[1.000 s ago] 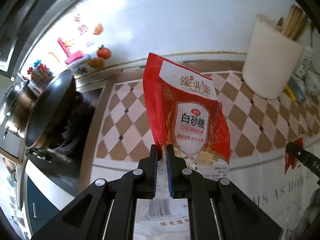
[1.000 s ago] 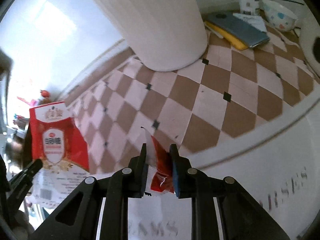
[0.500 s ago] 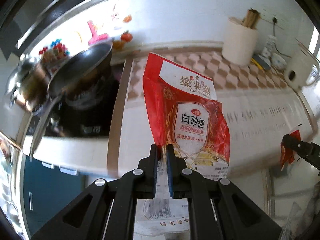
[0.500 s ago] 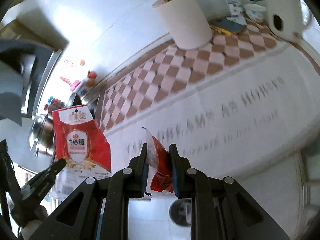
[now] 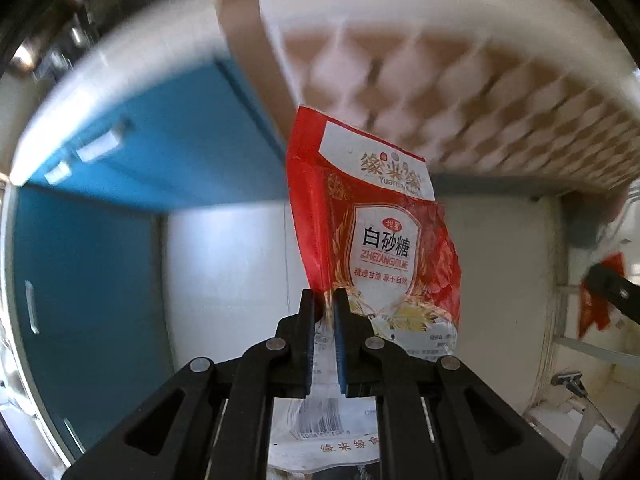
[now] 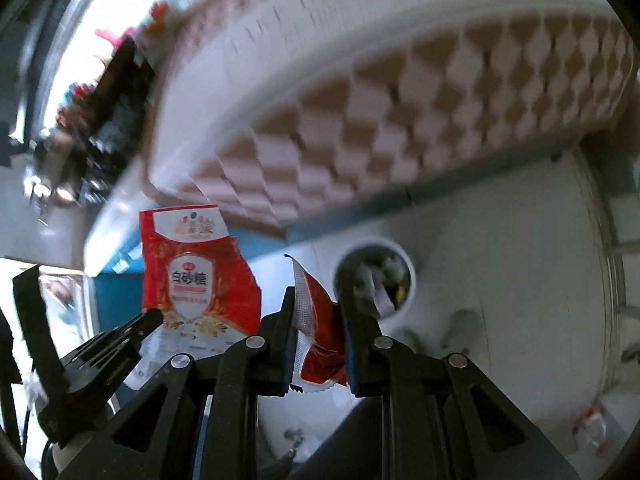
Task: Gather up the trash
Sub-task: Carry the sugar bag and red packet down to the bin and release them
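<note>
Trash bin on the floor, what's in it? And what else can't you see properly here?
- Trash bin, right wrist view: contents too small and blurred; right tongs cover its near rim.
- Small red wrapper, right wrist view: crumpled, print unreadable.
- Sugar bag, left wrist view: bottom cut off by left tongs and the edge.
- Checkered counter, both views: motion blur hides details.

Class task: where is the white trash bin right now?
In the right wrist view, the white trash bin stands on the pale floor below the checkered counter edge, just beyond and right of the right claw and its small red wrapper.
</note>
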Available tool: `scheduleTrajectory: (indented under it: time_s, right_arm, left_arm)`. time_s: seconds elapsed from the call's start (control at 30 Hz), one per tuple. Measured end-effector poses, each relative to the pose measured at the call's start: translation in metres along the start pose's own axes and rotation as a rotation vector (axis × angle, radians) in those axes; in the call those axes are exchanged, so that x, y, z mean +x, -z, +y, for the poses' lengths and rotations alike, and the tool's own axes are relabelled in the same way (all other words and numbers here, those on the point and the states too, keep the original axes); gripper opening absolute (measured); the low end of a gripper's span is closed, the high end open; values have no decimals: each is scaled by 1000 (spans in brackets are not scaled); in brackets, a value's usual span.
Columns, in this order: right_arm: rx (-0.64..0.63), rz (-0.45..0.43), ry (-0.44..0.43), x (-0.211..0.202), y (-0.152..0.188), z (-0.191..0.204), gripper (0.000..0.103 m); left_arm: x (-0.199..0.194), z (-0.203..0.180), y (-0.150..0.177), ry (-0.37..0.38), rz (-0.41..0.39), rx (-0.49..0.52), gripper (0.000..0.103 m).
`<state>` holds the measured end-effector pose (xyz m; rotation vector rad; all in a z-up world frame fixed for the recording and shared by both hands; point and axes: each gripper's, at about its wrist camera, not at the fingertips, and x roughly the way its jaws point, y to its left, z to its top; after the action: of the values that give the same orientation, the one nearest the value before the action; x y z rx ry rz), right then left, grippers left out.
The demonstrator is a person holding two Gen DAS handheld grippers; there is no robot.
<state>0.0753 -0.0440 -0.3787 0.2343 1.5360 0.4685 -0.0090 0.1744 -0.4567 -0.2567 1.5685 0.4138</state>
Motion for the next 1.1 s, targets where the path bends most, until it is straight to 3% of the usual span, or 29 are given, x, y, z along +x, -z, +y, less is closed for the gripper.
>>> scheduleTrajectory:
  time_s: [0.13,0.3,0.37,0.5,0.57,0.67,0.73,0.77,0.8,0.87,0.9,0.93,1.1]
  right_arm:
    - [21,78,36,79,11,-31,20]
    - [52,138,61,188,14,-82,20]
    - [66,164,59,240,13,-106,20]
    - [63,210,66,323,10,-139,20]
    - [59,233,52,358,8,-150,20]
    - [60,272,29,404,6,-161,20]
    - [63,293,21,427,5,-165,22]
    - [65,304,20,437,4,-166,25]
    - [66,319,24,445,4,-166,27]
    - [70,329,38,454,3,-166,34]
    - [66,330,43,455,2,-164,47]
    - [62,326,45,454,1,-163,53]
    - [22,295,57,428,-1,-150,81]
  left_arm:
    - [114,-11,-6,11,136,-30,6]
    - [273,-27,-22,80,289,-87,7]
    - [328,-34,-28,98,330,-97,8]
    - [402,-44,-31,114,365,-96,14]
    - [421,-50,-33,139,380,-87,16]
    - [431,-51,-34,159,377,-111,28]
    - [427,-46,-34,166,357,-130,53]
    - [422,-44,-33,162,340,-139,74]
    - [417,-41,-30,157,321,-145,85]
    - [404,-37,-27,150,295,-163,91]
    - [396,-33,-24,139,288,-168,97]
    - [388,-32,-22,125,278,-170,99]
    - [326,-15,-8,70,170,-195,100]
